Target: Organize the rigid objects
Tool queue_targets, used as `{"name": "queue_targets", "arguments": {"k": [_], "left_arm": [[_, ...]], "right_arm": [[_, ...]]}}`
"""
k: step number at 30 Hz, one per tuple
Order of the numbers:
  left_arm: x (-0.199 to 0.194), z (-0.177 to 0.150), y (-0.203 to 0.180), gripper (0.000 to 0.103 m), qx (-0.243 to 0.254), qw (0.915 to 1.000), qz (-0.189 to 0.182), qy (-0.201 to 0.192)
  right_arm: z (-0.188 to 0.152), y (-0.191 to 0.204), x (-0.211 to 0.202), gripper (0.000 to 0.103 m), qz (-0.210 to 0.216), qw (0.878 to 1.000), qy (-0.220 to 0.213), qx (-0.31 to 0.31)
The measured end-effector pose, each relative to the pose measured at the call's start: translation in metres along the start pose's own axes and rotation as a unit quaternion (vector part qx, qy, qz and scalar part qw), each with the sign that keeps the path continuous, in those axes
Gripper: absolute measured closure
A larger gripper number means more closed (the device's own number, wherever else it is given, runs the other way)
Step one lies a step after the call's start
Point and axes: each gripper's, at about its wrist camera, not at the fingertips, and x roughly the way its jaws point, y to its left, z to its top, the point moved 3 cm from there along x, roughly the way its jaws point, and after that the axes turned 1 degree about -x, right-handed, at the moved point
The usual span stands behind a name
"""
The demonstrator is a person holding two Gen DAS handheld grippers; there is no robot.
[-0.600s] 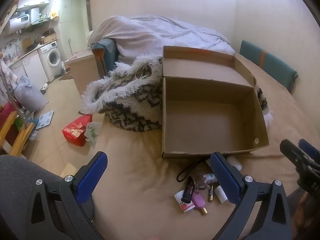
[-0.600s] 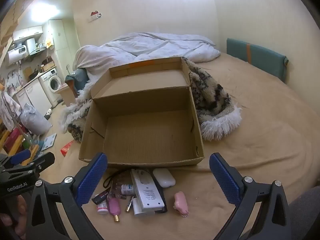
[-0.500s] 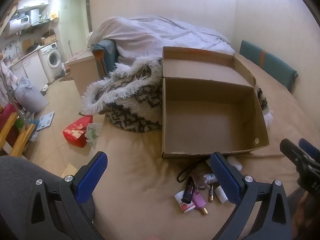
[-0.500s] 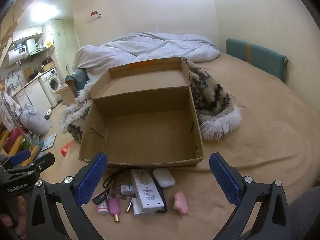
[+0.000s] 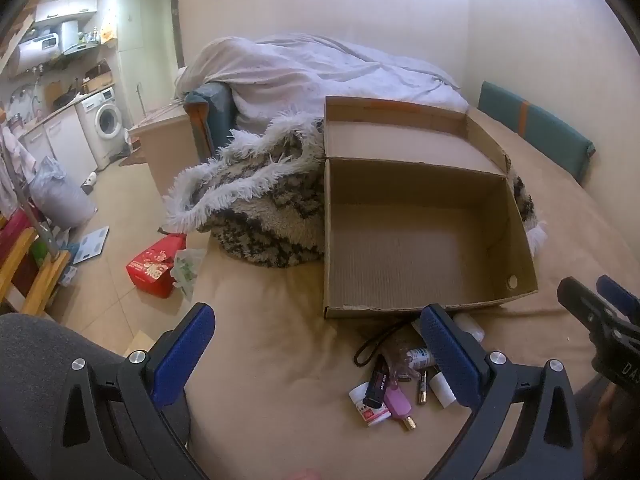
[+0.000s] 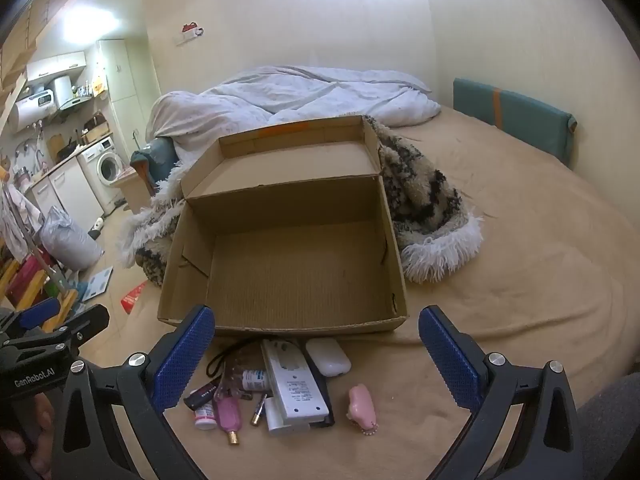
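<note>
— Nothing has moved since the earlier frames?
— No. Left hand-held gripper (image 5: 316, 344) and right hand-held gripper (image 6: 316, 344) hang spread wide, pinching nothing.
— And beyond?
— Small items lie heaped on the bed (image 6: 520, 280): white remote (image 6: 294, 384), pink bottle (image 6: 228, 412), white case (image 6: 328, 356). Just behind sits the empty cardboard box (image 6: 288, 272), lid open.

Both grippers look the same: black plastic frames with triangular cutouts, silver screws at the pivots, textured blue pads (image 6: 182, 356) on the jaws. The left gripper (image 6: 52, 326) has white "GenRobot.AI" lettering. Person's wearing grey trousers (image 5: 36, 364).
</note>
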Motion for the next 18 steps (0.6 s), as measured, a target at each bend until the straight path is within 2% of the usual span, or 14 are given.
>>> {"name": "queue_targets", "arguments": {"k": [18], "left_arm": [[-0.0006, -0.0011, -0.0001, 0.001, 0.001, 1.0000, -0.001, -0.001]], "right_arm": [[0.0006, -0.0001, -0.0005, 0.000, 0.000, 1.000, -0.002, -0.001]]}}
